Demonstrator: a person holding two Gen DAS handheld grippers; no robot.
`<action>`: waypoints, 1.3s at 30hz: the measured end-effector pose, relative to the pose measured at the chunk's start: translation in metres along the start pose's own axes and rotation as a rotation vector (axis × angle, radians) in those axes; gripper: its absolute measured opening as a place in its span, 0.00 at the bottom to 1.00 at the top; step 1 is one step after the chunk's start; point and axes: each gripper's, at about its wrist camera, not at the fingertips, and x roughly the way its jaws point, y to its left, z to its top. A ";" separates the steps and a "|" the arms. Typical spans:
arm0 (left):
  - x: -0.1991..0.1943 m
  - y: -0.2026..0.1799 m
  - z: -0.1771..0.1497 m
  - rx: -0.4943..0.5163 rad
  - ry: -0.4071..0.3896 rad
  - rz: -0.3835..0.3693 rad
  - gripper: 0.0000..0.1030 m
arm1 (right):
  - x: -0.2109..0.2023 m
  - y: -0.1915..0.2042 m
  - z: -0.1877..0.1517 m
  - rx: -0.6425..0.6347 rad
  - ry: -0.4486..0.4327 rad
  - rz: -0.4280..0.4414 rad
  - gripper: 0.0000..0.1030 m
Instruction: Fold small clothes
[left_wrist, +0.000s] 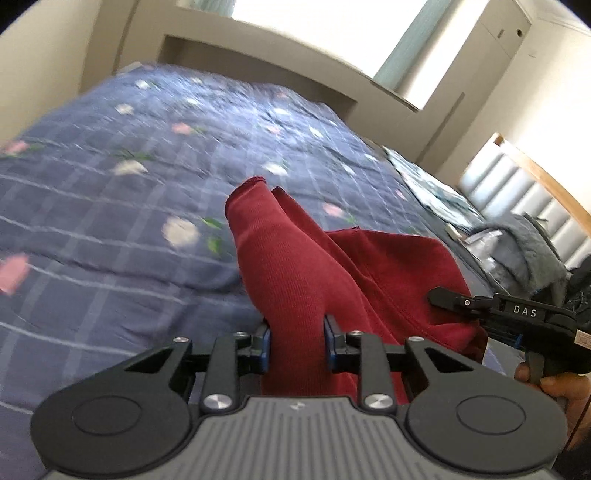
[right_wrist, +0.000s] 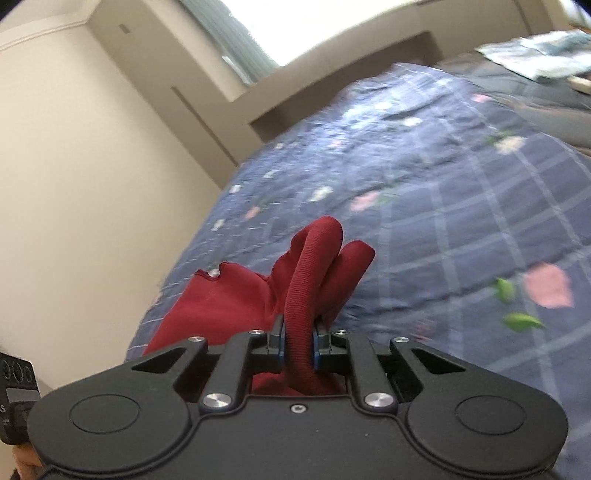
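Both claws pinching the red garment (left_wrist: 295, 266) above the bed (left_wrist: 110, 206): left claw (left_wrist: 297, 341) clamps a flat ribbed bit bottom center, right claw (right_wrist: 298, 345) clamps a rolled ribbed edge. Cloth runs between them, so imo the fold needs both arms moving together.

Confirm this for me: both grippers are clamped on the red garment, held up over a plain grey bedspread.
One detail is off. The bedspread is not plain grey: both wrist views show blue checked fabric with pink and white flowers. The rest holds: the left gripper and right gripper are each shut on the red garment.
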 end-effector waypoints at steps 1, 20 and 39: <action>-0.004 0.007 0.003 0.000 -0.012 0.019 0.28 | 0.009 0.006 0.000 -0.004 -0.003 0.014 0.13; -0.007 0.097 0.003 -0.097 -0.022 0.156 0.31 | 0.114 0.068 -0.020 -0.075 0.106 0.031 0.15; -0.056 0.086 -0.006 -0.144 -0.114 0.251 0.95 | 0.059 0.086 -0.031 -0.180 -0.003 -0.042 0.88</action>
